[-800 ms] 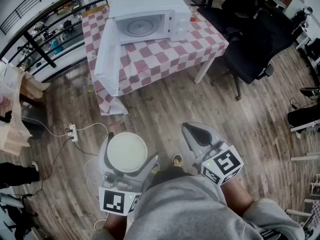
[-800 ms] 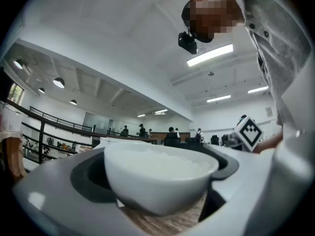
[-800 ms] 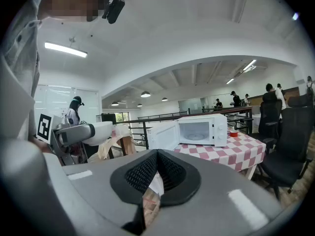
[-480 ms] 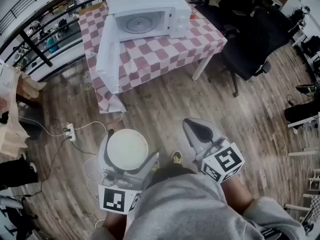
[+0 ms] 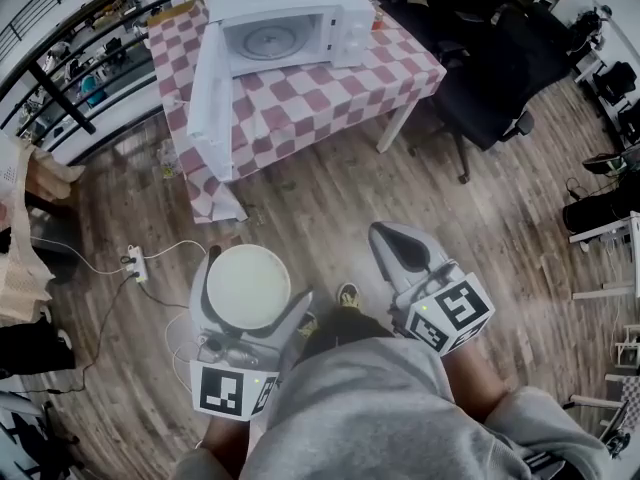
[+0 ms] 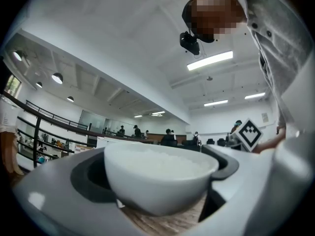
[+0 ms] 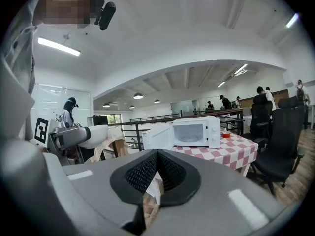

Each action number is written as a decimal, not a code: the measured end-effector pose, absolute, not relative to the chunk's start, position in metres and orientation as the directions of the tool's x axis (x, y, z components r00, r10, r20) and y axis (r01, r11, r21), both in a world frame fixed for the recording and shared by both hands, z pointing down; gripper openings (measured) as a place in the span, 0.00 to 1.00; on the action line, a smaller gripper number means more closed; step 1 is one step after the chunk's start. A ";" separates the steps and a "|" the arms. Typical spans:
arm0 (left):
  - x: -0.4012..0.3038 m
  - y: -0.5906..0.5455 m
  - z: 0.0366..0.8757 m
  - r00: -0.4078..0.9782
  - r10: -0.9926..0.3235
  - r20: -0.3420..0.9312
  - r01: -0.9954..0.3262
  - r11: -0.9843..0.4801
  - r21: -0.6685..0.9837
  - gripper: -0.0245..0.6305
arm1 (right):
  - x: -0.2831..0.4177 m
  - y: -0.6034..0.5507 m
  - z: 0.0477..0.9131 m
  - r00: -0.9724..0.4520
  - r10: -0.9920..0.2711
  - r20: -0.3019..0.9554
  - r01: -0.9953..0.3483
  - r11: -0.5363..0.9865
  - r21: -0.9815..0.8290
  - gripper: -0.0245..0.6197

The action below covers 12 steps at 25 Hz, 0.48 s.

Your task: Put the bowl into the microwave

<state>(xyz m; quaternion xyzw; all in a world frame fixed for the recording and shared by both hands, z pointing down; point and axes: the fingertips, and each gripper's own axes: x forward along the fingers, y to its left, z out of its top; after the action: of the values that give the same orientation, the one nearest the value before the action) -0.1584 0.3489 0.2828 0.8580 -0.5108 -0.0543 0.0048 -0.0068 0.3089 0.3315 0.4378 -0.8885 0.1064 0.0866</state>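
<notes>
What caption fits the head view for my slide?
Left tongs hold a white bowl; right tongs shut, empty; open microwave ahead on the checkered table.

Bright, even indoor light w/ soft shadows only: ceiling strip lamps (image 6: 209,60) glow above & ahead of the left gripper (image 6: 162,161), and another strip (image 7: 58,46) sits up & to the left of the right gripper (image 7: 157,153), both slightly blown out. Heavy fisheye throughout, w/ a dark vignette round both gripper views and railings (image 6: 36,139) bowed toward the edges. The bowl (image 6: 157,186) & jaw bodies right by the lens are soft, bkgd fairly sharp; head view is crisp mid-frame.
</notes>
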 end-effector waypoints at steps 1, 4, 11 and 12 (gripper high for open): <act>-0.158 0.350 0.282 0.473 -0.876 -0.088 -0.875 -0.479 0.065 0.86 | -0.007 0.309 0.331 -0.604 -0.758 0.247 -0.795 0.596 -0.114 0.03; -0.156 0.351 0.282 0.475 -0.876 -0.086 -0.874 -0.481 0.068 0.86 | -0.006 0.309 0.332 -0.609 -0.752 0.250 -0.791 0.601 -0.118 0.03; -0.147 0.349 0.283 0.466 -0.881 -0.082 -0.879 -0.471 0.069 0.86 | 0.004 0.305 0.338 -0.612 -0.748 0.257 -0.788 0.604 -0.118 0.03; -0.145 0.348 0.284 0.464 -0.882 -0.079 -0.880 -0.469 0.074 0.86 | 0.007 0.305 0.340 -0.610 -0.748 0.261 -0.789 0.602 -0.119 0.03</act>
<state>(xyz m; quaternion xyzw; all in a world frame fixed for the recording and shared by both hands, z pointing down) -0.1447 0.3478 0.2843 0.8555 -0.5150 -0.0528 0.0115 0.0070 0.3053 0.3396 0.4317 -0.8903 0.1118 0.0926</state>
